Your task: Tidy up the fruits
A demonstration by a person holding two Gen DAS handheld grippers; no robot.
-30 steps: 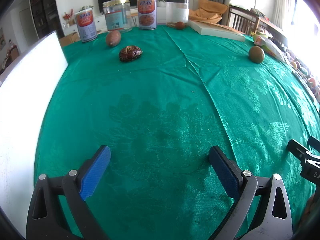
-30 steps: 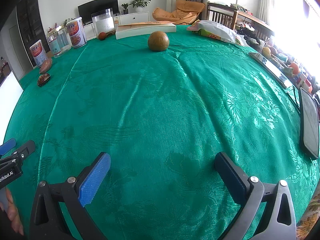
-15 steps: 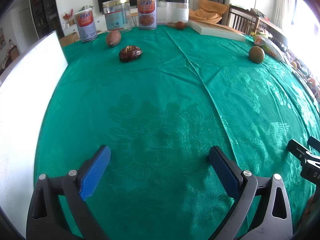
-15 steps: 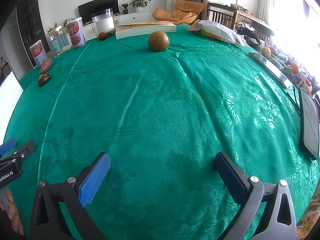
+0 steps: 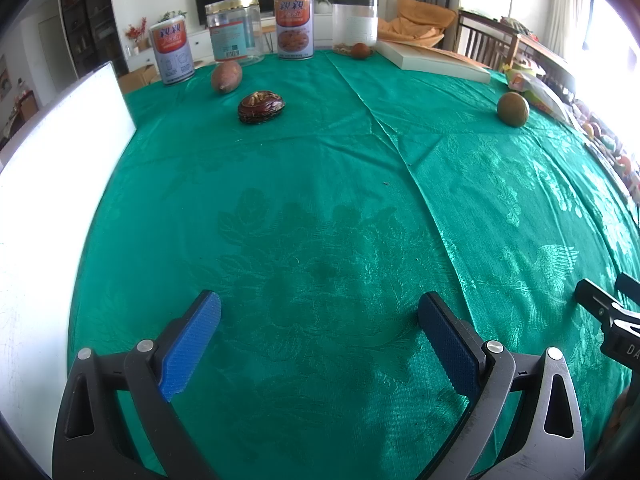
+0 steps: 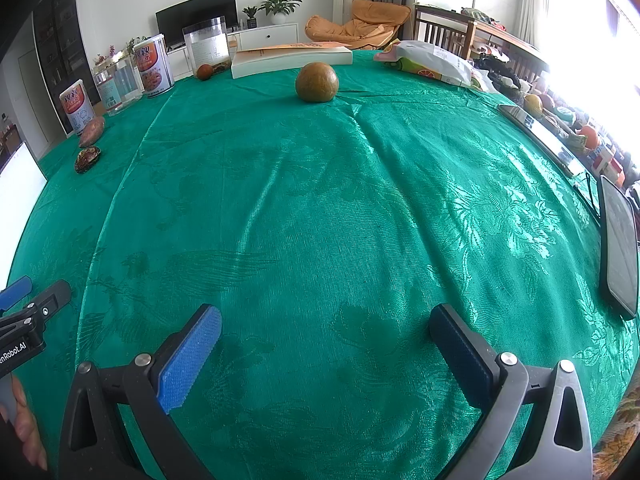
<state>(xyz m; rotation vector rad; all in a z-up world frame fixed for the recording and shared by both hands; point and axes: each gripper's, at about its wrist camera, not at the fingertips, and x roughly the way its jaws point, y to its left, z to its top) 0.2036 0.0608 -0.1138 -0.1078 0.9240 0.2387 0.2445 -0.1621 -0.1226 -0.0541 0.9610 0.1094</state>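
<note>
- The left gripper (image 5: 320, 340) hovers low over the green tablecloth (image 5: 320, 208), its 2 blue-padded fingers spread wide apart with nothing between them.
- The right gripper (image 6: 326, 354) hangs the same way, jaws wide apart and empty above bare cloth.
- In the right wrist view, the left gripper's body shows at the near left edge with partial white lettering reading "nRobot.AI"; a hand (image 6: 22, 420) grips below it.
- A round brownish-green fruit (image 6: 317, 82) sits far across the table, just in front of a thick white book (image 6: 290, 60).
- A reddish sweet potato (image 5: 226, 76) lies at the far left, and a dark brown date-like piece topped with walnut (image 5: 261, 107) lies just near of it, apart from it.
- A small reddish-brown fruit (image 5: 361, 50) rests at the foot of a clear jar with a black lid (image 5: 355, 22).
- 2 cans (image 5: 294, 26) with red-and-white labels carry large Chinese characters; the smaller print is too small to read.
- A clear jar with a gold lid (image 5: 235, 29) between them bears a barcode label.
- A white board (image 5: 56, 184) stands at the left table edge.
- A dark tablet (image 6: 620, 248) lies at the right edge.
</note>
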